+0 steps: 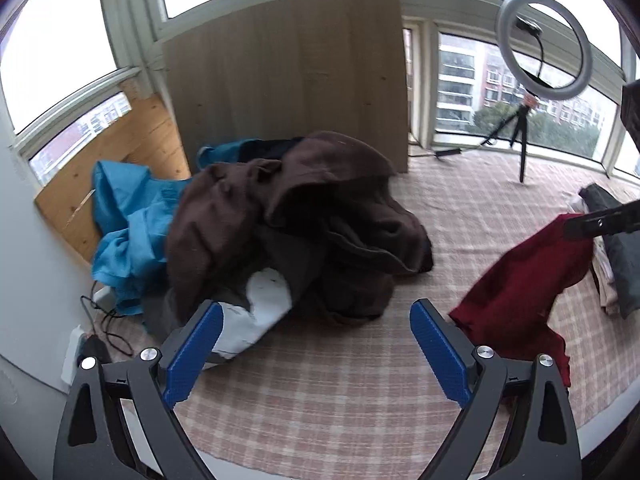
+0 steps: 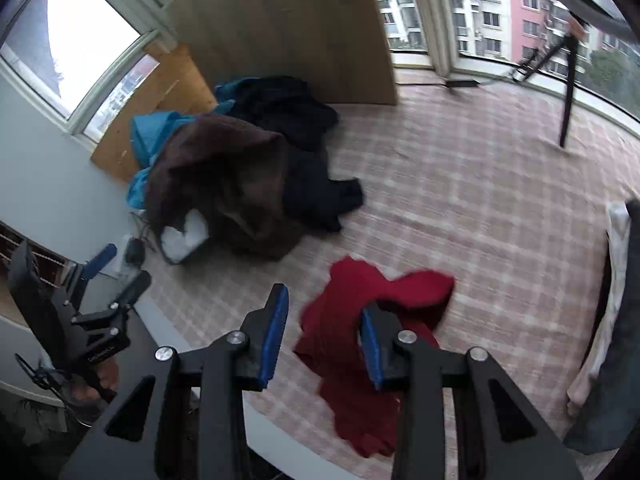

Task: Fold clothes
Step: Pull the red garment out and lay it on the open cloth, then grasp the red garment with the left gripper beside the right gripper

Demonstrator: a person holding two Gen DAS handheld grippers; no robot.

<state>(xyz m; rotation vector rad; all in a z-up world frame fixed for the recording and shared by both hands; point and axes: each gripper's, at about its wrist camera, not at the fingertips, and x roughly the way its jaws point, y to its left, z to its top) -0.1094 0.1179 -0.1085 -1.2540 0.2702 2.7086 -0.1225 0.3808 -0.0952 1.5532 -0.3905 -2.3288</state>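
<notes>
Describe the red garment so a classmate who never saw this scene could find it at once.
Start at the checked cloth covering the surface. Right of the heaped clothes pile, nearest the right tongs, lies the red garment. It alone is red and lies apart, crumpled, from the pile's brown, blue and black pieces.

Flat grey daylight pours in through the windows [image 1: 60, 48] from ten to two o'clock, blowing the panes out to white and leaving my view soft and nearly shadowless. The fisheye bends the frames hard at every edge, with black vignette in the corners. Motion blur smears the red garment [image 2: 372, 344] and the plaid cloth [image 2: 460, 200] in my right view.
</notes>
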